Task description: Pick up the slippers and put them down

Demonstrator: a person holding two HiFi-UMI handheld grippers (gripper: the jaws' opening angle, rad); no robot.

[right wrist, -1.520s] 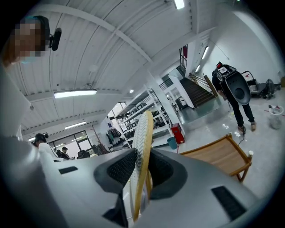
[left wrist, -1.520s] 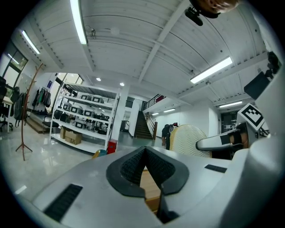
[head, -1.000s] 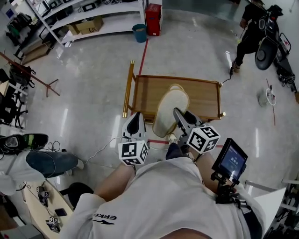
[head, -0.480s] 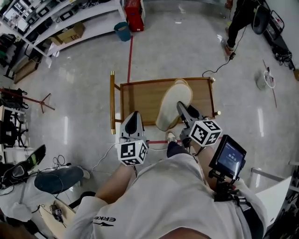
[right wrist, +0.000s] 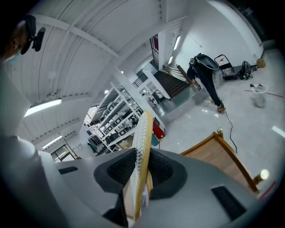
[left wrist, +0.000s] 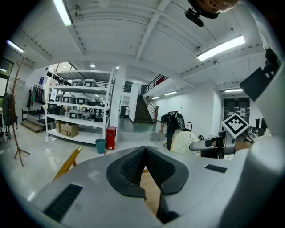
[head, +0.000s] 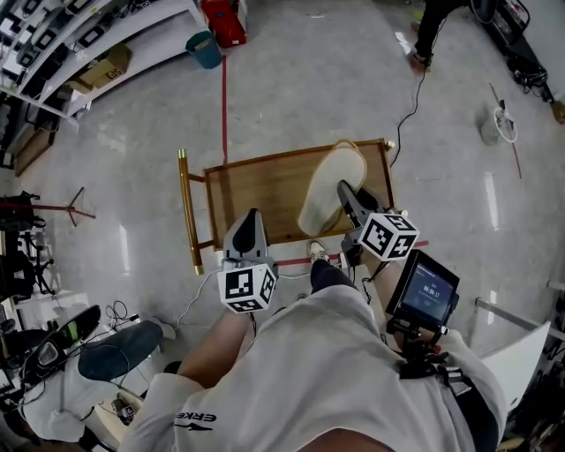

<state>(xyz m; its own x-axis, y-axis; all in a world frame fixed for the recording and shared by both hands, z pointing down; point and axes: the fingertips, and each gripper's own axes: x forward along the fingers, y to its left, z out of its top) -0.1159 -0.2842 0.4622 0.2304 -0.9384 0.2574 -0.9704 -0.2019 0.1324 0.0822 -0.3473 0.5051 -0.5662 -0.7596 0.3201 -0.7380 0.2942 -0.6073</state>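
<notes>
- Clamping a cream slipper [head: 327, 179] edge-on in the right claw [head: 343, 189], both dark pads pressing on its heel end, jaws parted only by the thickness of the sole.
- Projecting up and ahead from the right claw's tips, ridged sole turned to one side, toe end lying farthest from the claw.
- Hanging over the right part of a low wooden table [head: 256, 190] just ahead of and below the right claw; not telling whether slipper and table are touching.
- Carrying nothing in the left claw [head: 252, 217], jaw tips meeting.
- Hovering at the table's near edge, left of the right claw, apart from the slipper.
- Standing far ahead of both claws on the floor: a teal bucket [head: 204, 48] beside a red bin [head: 225, 19].
</notes>
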